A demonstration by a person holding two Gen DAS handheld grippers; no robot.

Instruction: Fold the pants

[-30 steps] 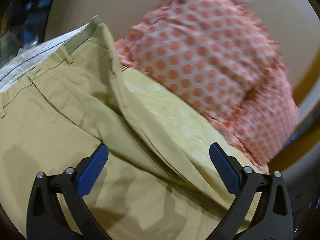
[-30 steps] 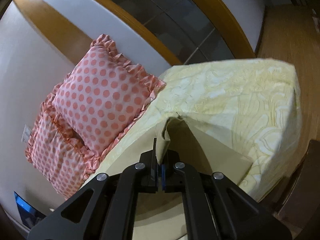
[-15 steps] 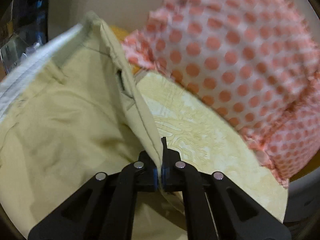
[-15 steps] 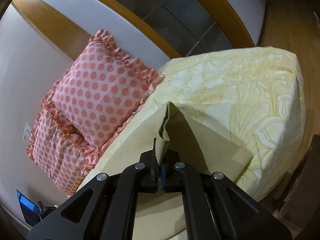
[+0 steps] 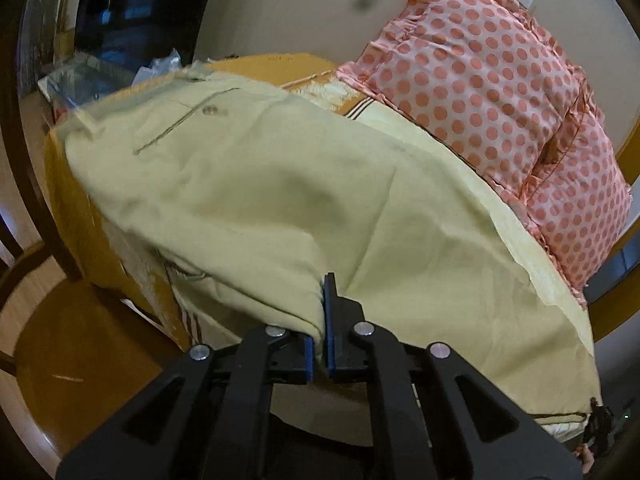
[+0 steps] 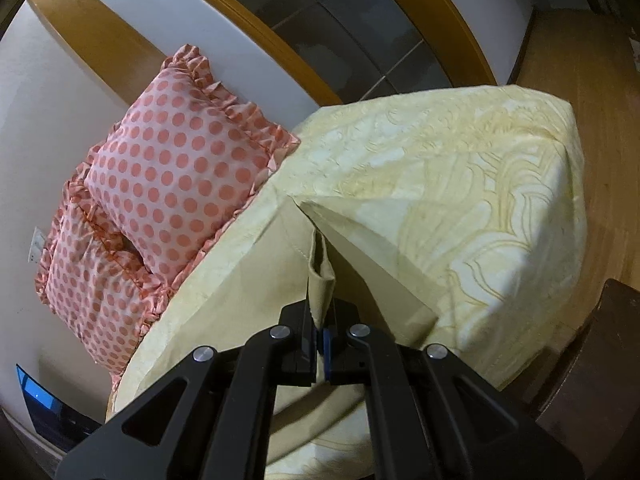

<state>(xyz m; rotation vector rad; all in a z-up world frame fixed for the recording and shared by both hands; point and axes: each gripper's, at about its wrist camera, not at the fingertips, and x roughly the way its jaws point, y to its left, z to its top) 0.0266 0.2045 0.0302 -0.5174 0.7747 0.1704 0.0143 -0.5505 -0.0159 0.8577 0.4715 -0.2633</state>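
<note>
Pale yellow-green pants point(image 5: 280, 200) lie spread over a bed, back pocket with a button up near the far left. My left gripper point(image 5: 320, 320) is shut on a fold of the pants' near edge and holds it raised. In the right wrist view my right gripper point(image 6: 320, 320) is shut on a hemmed end of the pants point(image 6: 320, 276), lifted off the cream patterned bedspread point(image 6: 460, 184). The rest of the leg drapes down below the fingers.
Two pink polka-dot pillows point(image 5: 500, 92) lean on the wall at the bed's far side; they also show in the right wrist view point(image 6: 172, 176). A wooden chair point(image 5: 68, 340) stands at the left. A curved wooden headboard point(image 6: 360, 12) and dark furniture point(image 6: 592, 360) border the bed.
My left gripper went from open above the pants to shut on a fold of them, then lifted and pulled back. My right gripper kept its hold on the hem and shifted slightly.
</note>
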